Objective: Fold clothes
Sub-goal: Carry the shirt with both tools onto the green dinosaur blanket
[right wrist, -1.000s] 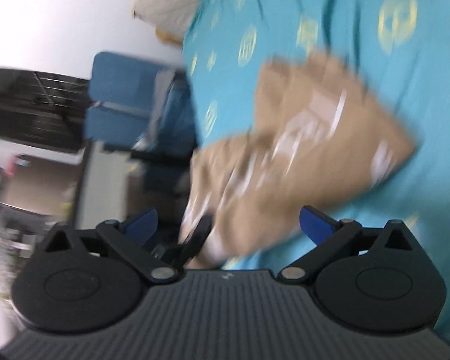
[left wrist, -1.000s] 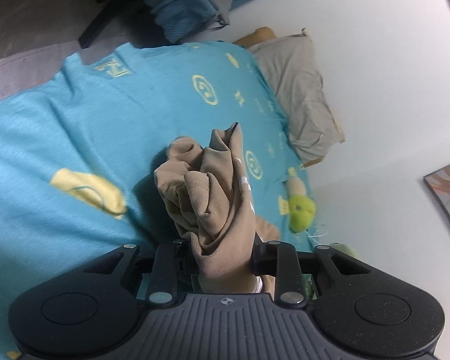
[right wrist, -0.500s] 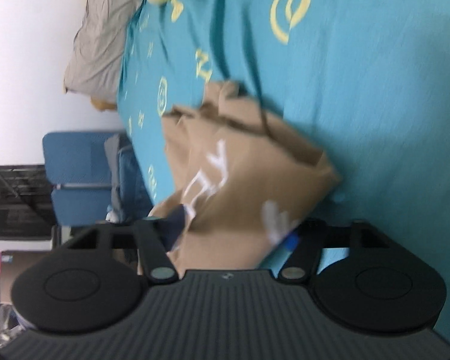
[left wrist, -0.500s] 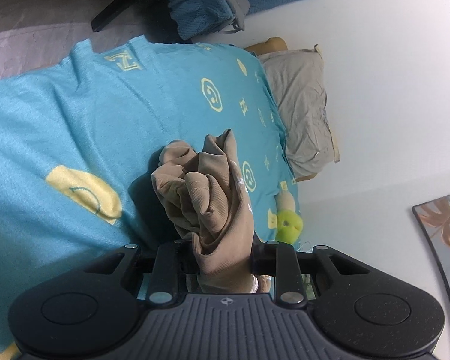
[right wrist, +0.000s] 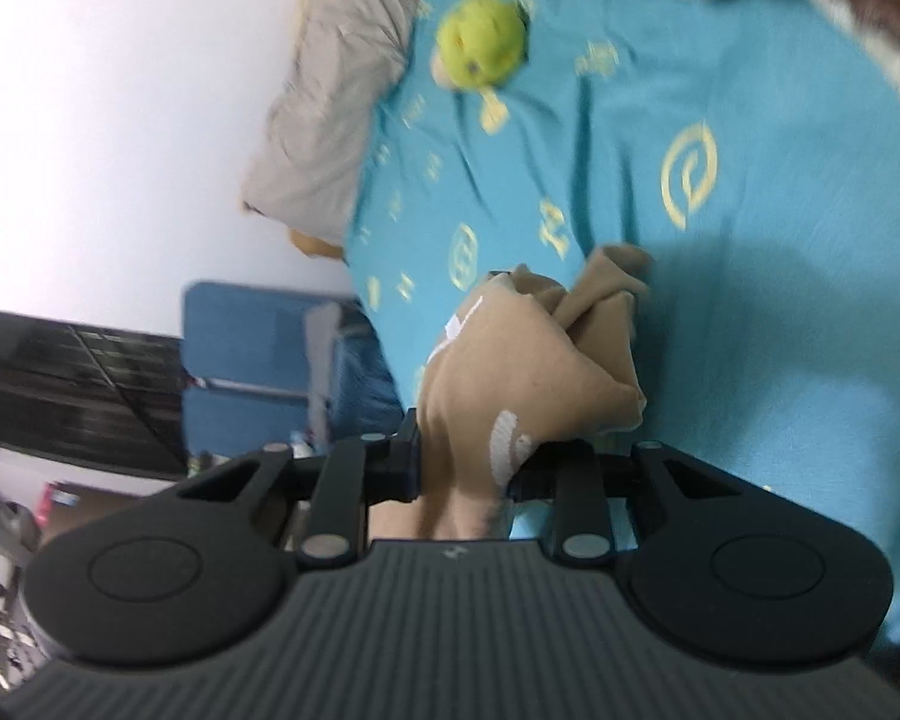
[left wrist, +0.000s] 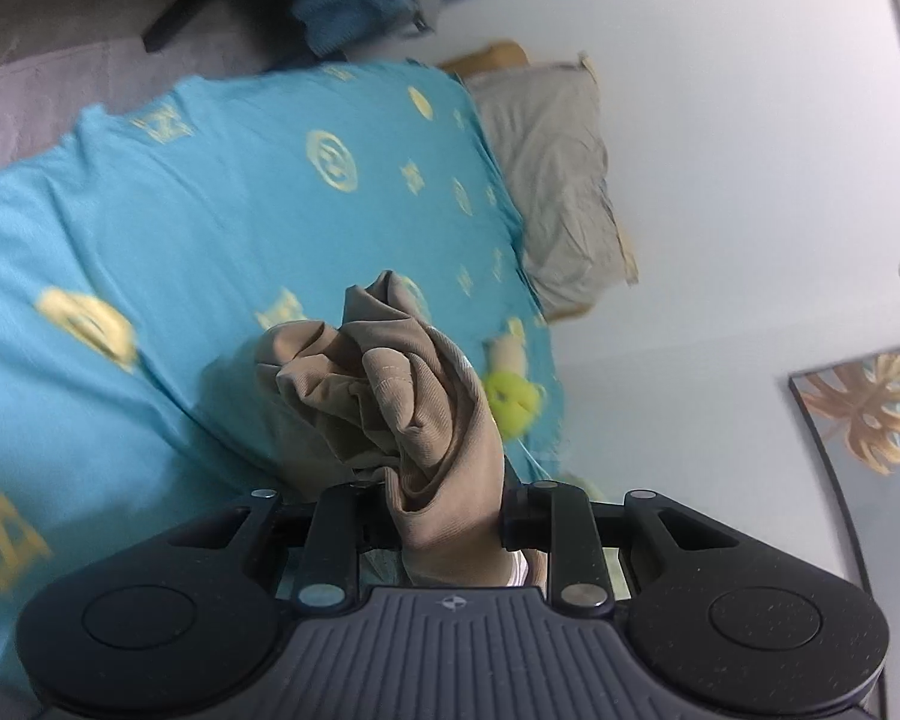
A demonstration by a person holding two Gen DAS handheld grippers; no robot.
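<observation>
A tan garment with white print is bunched up above a bed covered in a turquoise sheet (left wrist: 168, 204) with yellow symbols. My left gripper (left wrist: 444, 510) is shut on a wad of the tan garment (left wrist: 402, 402), which rises in folds in front of it. My right gripper (right wrist: 468, 468) is shut on another part of the same tan garment (right wrist: 510, 372), whose white print shows near the jaws. The fingertips of both grippers are hidden by cloth. The garment hangs between the two grippers, off the sheet (right wrist: 750, 300).
A grey pillow (left wrist: 558, 180) lies at the head of the bed against a white wall. A yellow-green plush toy (right wrist: 480, 42) sits near the pillow. A blue chair (right wrist: 258, 372) stands beside the bed. A framed picture (left wrist: 870, 420) hangs on the wall.
My right gripper has closed on the garment, which was loose in front of open jaws a second ago. Both views have swung; the left grip is unchanged.
</observation>
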